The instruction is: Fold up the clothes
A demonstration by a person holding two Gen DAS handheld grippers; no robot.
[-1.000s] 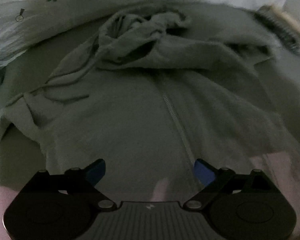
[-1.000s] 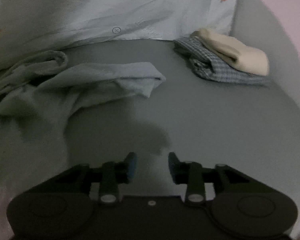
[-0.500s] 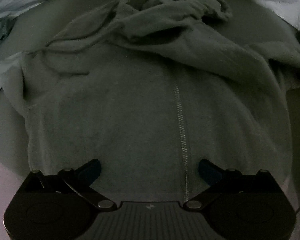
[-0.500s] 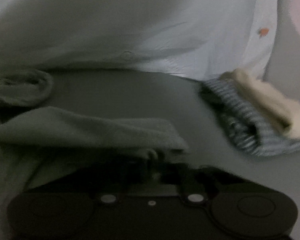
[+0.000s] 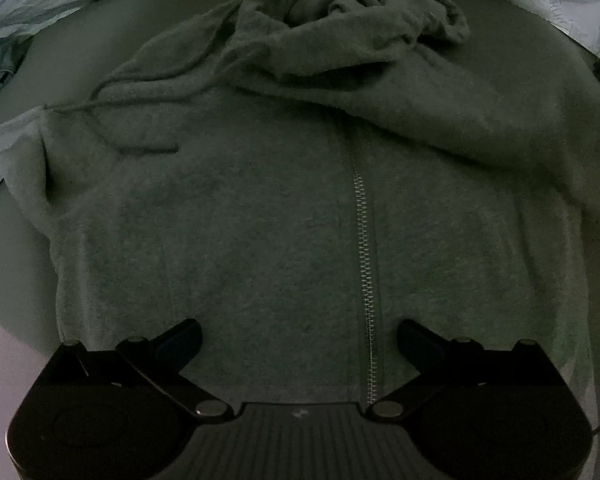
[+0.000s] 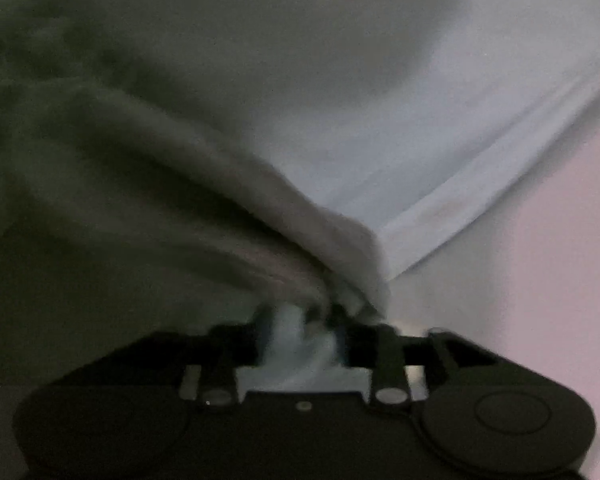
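Note:
A grey zip-up hoodie (image 5: 260, 220) lies face up on a grey surface, its zipper (image 5: 364, 240) running down the middle and its hood (image 5: 352, 12) crumpled at the far end. My left gripper (image 5: 299, 338) is open and empty, low over the hoodie's hem. My right gripper (image 6: 300, 320) is shut on the hoodie's sleeve (image 6: 204, 208), which is lifted and stretches away to the left. The right wrist view is blurred.
A pale blue patterned sheet (image 5: 28, 0) borders the far side and shows behind the sleeve in the right wrist view (image 6: 420, 100). A pinkish surface (image 6: 540, 260) lies to the right. A drawstring (image 5: 140, 96) trails left of the hood.
My right gripper moved onto the sleeve, shut on it and lifted it. My left gripper moved forward over the hoodie's hem and stayed open.

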